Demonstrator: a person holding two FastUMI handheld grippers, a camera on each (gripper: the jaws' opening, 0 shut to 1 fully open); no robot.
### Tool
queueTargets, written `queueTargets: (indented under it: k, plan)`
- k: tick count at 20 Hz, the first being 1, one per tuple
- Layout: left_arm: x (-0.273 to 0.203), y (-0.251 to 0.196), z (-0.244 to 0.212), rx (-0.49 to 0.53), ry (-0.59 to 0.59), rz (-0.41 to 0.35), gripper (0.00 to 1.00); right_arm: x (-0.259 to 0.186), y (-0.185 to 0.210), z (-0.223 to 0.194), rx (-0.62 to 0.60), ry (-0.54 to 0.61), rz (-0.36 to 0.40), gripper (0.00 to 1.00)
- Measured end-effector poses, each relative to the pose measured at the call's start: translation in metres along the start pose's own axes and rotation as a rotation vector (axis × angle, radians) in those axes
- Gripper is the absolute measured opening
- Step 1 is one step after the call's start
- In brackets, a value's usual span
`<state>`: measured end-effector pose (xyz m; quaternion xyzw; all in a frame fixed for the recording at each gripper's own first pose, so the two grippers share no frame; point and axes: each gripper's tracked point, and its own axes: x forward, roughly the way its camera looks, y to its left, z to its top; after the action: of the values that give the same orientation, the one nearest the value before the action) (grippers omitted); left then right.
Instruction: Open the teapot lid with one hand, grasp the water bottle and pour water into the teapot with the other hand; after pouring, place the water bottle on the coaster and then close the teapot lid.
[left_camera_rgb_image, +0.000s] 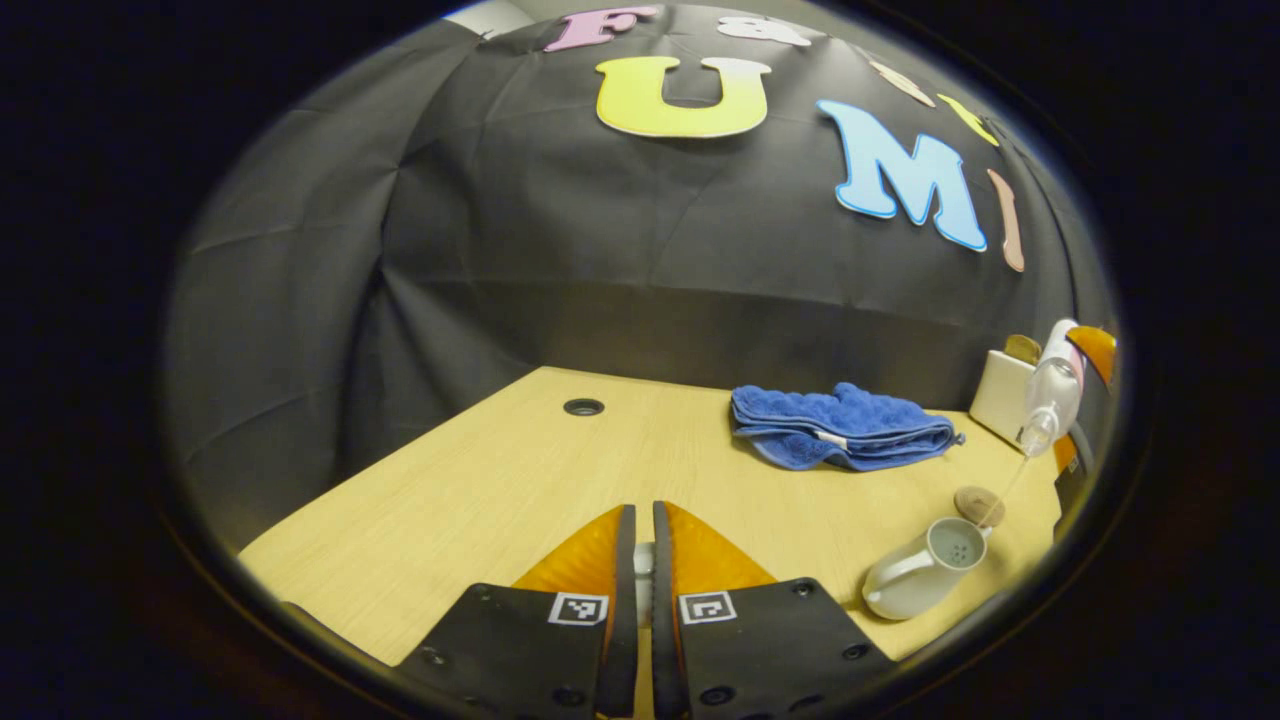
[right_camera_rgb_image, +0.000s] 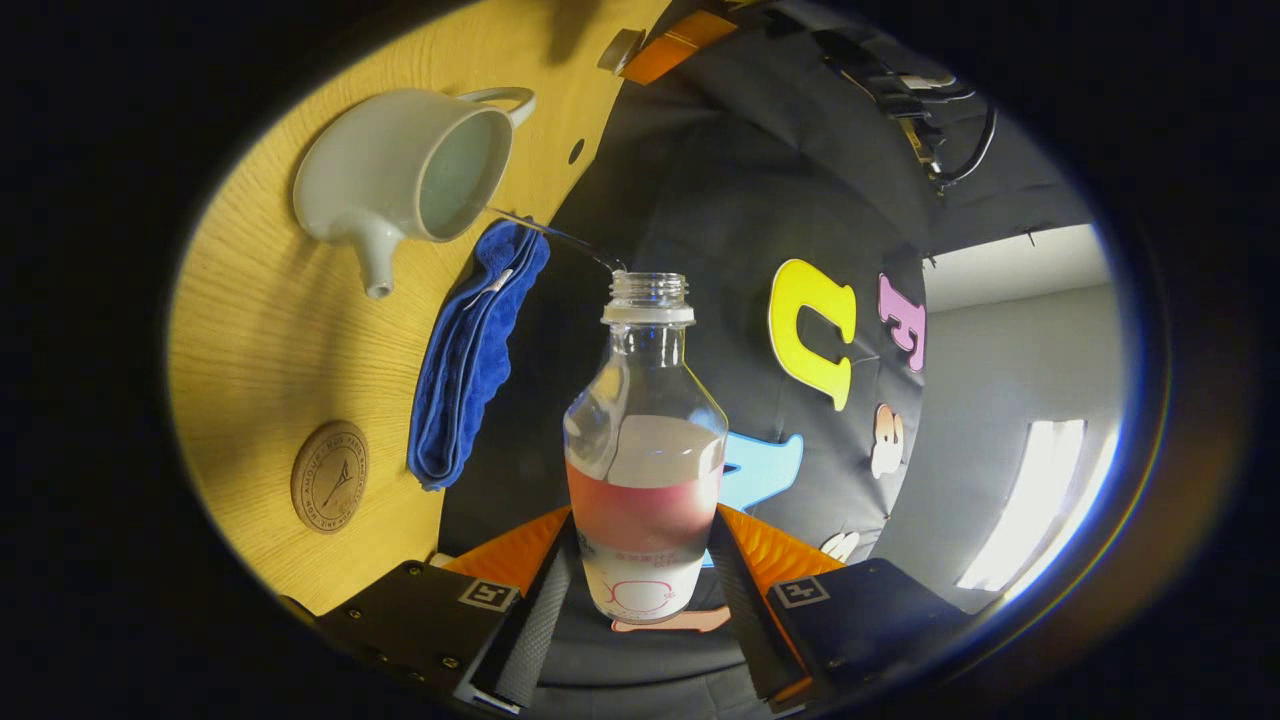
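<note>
Item 1, right tool (right_camera_rgb_image: 640, 590): we record it clamped on the lower body of the clear plastic water bottle (right_camera_rgb_image: 645, 470), capless, tipped toward the table, a thin stream leaving its mouth.

Item 2, left tool (left_camera_rgb_image: 643, 570): fingers drawn nearly together with a small pale object between them. We judge this to be the teapot lid, though we cannot tell for certain. It is held low over the light wooden table (left_camera_rgb_image: 480, 480), well apart from the pot.

Item 3, white ceramic teapot (right_camera_rgb_image: 405, 175): lid off, standing upright on the table, with the stream reaching its open rim.

Item 4, round wooden coaster (right_camera_rgb_image: 330, 476): bare, lying just beside the teapot.

Item 5, folded blue towel (left_camera_rgb_image: 835, 427): farther back on the table, behind the pot.

Risks, as we judge them:
- The stream lands at the rim, not the centre; a small drift of the right tool would spill water on the table or towel.
- A steeper tilt could widen the flow and overfill the pot.
- A wet bottle may slip in the grip.
- The bottle could miss the coaster when set down.
</note>
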<state>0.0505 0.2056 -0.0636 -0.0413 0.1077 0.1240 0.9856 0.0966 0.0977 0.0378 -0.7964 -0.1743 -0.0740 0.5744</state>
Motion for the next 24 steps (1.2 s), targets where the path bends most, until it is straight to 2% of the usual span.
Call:
queueTargets:
  k: [24]
  plan:
    - [0.001,-0.003,-0.006,0.021,0.022,-0.008,0.12,0.001,-0.008,0.014,-0.171,-0.045,-0.112,0.77]
